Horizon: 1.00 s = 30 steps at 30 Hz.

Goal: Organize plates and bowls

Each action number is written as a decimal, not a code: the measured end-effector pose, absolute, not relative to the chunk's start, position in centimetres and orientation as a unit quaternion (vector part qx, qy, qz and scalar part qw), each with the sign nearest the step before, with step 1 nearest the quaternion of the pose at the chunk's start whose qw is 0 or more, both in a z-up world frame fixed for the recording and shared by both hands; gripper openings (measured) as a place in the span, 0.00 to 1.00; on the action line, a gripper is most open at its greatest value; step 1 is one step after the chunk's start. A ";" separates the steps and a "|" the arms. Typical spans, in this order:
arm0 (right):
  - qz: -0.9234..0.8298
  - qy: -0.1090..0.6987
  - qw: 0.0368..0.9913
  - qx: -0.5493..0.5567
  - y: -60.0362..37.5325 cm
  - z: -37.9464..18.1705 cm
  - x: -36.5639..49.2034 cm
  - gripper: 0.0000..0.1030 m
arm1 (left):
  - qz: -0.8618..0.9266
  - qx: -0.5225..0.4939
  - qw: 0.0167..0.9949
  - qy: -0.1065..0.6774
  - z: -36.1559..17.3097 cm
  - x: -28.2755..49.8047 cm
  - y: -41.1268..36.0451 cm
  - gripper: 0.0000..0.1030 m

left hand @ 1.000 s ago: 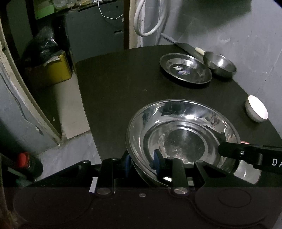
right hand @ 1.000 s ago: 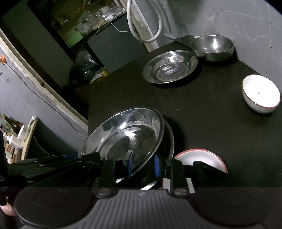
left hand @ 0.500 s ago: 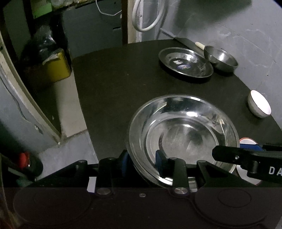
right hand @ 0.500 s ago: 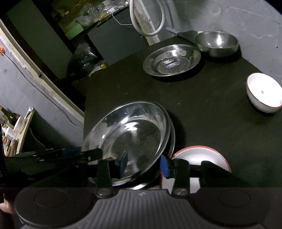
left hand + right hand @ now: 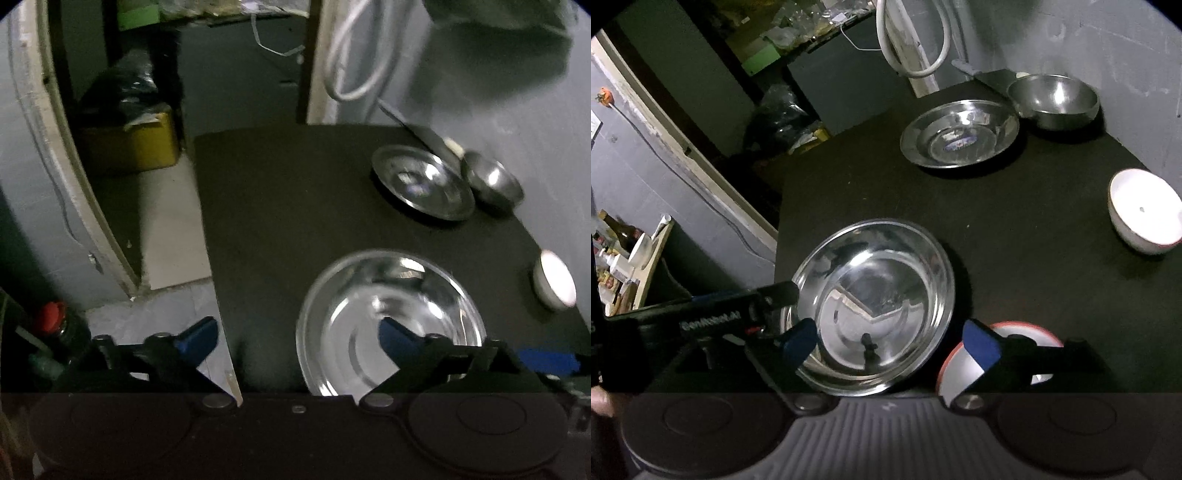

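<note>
Our left gripper and right gripper both have jaws apart, empty. The large steel plate lies near the desk's left edge; a careless knock could tip it off.

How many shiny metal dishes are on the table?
3: a wide steel dish near the open tongs, possibly hiding another underneath, a shallow steel plate farther back, and a deep steel bowl by the wall.
</note>
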State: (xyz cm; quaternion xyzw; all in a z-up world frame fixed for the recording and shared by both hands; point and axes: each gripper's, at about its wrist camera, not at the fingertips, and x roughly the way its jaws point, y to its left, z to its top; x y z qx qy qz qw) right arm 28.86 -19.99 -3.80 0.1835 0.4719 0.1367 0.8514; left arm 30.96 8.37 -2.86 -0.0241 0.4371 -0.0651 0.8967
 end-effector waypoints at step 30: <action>0.114 0.350 0.909 0.197 -27.6 -10.4 43.8 0.76 | -0.045 -0.061 0.908 0.413 -7.4 48.3 -4.7 0.84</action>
